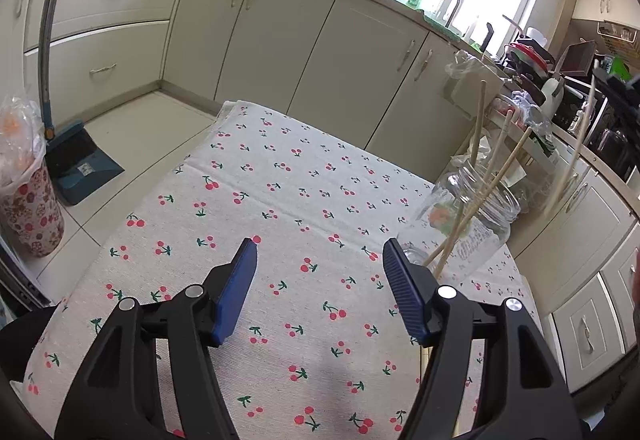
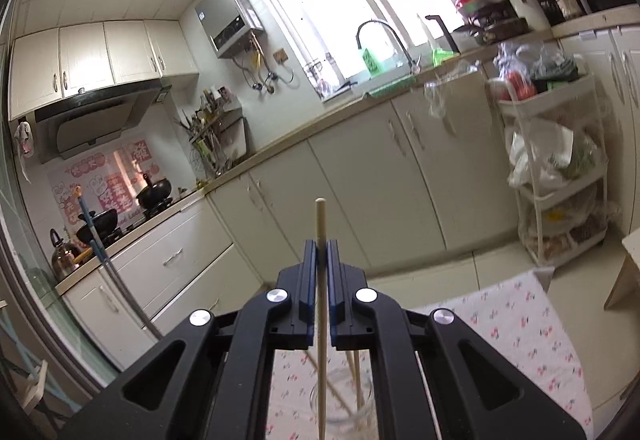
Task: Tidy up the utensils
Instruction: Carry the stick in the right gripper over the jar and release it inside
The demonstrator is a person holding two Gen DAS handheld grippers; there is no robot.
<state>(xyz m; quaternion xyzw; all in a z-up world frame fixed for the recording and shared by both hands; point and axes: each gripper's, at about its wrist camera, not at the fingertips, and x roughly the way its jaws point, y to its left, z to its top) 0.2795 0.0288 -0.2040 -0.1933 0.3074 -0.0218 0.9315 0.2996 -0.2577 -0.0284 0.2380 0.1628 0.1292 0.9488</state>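
Above the glass jar (image 2: 344, 404), right gripper (image 2: 321, 252) pinches one chopstick (image 2: 320, 224); left gripper (image 1: 320, 260) at 9 o'clock gapes empty; misaligned drop may tip jar

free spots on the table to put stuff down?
Most of the cherry cloth is bare: from the left tongs out to its far edge and left side. Crowded at the right edge, around the jar of chopsticks.

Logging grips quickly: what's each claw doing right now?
Left claw: open, holding nothing.
Right claw: closed on a chopstick.
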